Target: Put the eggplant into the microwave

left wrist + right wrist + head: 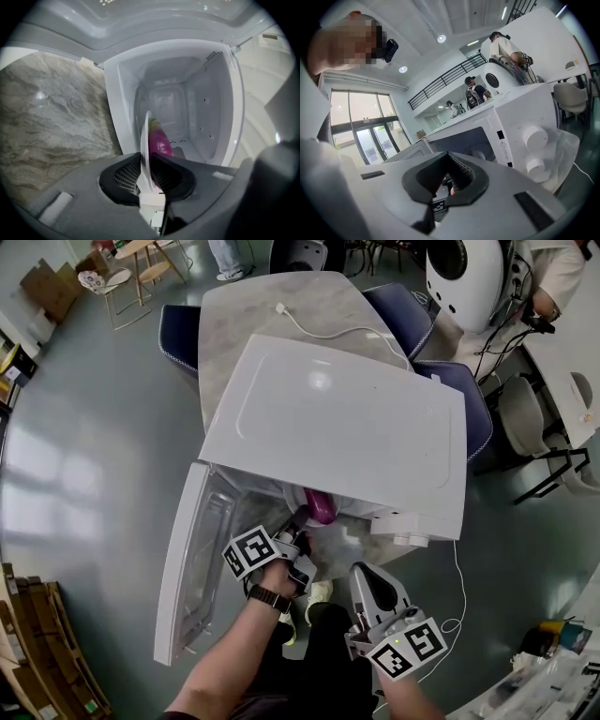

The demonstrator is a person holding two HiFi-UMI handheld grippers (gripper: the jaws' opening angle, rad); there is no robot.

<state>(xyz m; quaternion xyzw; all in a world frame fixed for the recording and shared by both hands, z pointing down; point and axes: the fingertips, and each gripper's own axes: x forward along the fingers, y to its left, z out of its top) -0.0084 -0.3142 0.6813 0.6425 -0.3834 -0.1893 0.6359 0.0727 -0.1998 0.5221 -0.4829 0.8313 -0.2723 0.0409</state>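
While the microwave stands on the marble counter with its door swung open to the left side, we hold a white plate by its rim in the left tool, whose jaws are narrow and press on it. The purple eggplant lies on this plate, right at the mouth of the chamber. The right tool hangs apart from the microwave, in front of its knobs. Its jaws are drawn together, with nothing between them.
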